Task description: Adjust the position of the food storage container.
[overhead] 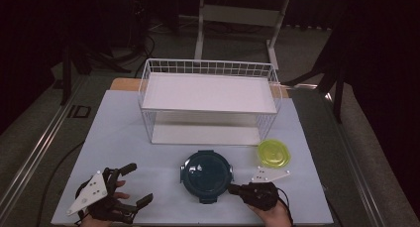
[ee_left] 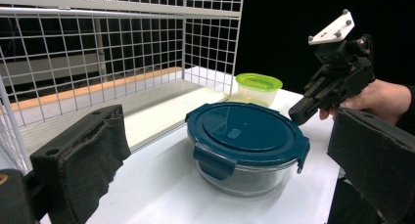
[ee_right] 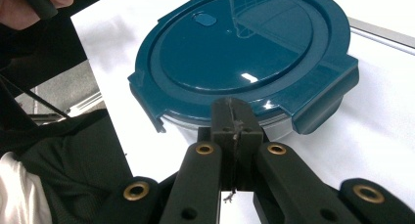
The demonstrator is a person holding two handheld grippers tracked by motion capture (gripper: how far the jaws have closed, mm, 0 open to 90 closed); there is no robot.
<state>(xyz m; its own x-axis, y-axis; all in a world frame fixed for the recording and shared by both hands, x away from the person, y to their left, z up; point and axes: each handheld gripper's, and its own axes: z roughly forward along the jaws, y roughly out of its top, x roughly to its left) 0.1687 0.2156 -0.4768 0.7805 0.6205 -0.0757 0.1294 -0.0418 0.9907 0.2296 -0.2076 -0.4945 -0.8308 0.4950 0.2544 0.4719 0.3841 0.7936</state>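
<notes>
While the right gripper (ee_right: 235, 117) points at the container (overhead: 206, 175) with its jaws pressed together on nothing, its tips hide part of the near rim, and whether they touch it cannot be told. Low frame edges crop both forearms in the high view. Round and of clear glass, the container wears a dark teal lid (ee_left: 243, 132) with four clip flaps and a small oval valve. It sits on the table (overhead: 124, 138) in front of the wire rack (overhead: 208, 100), a green-lidded tub (overhead: 274, 153) near it. Left gripper (overhead: 134, 185) rests apart, jaws wide.
</notes>
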